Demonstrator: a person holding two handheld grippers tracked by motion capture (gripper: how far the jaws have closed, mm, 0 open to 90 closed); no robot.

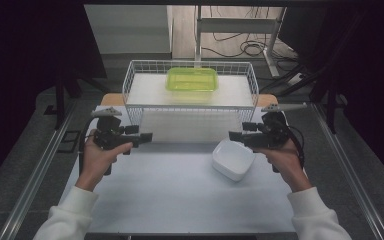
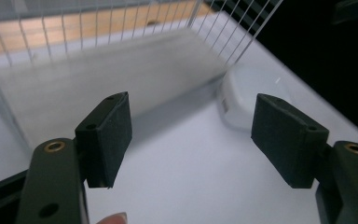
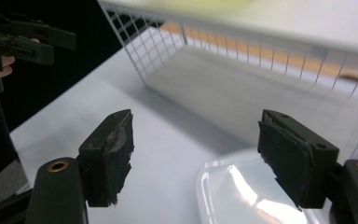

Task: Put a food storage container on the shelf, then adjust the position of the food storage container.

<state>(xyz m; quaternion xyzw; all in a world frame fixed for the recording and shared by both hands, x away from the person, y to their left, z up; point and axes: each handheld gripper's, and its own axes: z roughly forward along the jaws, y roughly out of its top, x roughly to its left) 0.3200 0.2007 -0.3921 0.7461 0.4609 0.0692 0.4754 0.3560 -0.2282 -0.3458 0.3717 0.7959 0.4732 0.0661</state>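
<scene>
Holding both tools level over the white table [image 1: 180, 200], I see the left gripper [image 1: 142, 137] at centre left of the high view and the right gripper [image 1: 236, 135] at centre right, their jaws pointing toward each other across the middle. Both are released: in each gripper view the two black pads stand wide apart with nothing between them.

A white dish [image 1: 233, 159] sits on the table just below and slightly left of my right gripper's tips in the high view. In the right gripper view its glossy rim [image 3: 242, 191] fills the lower right, under the right-hand jaw; I think the jaw hangs just above it rather than touching, though the blur makes that hard to judge. In the left gripper view the same dish [image 2: 242, 100] lies well beyond the jaws, right of centre.

A white wire basket [image 1: 190, 67] stands at the upper middle of the high view, beyond both grippers, with a green lidded container [image 1: 192, 80] inside it.
</scene>
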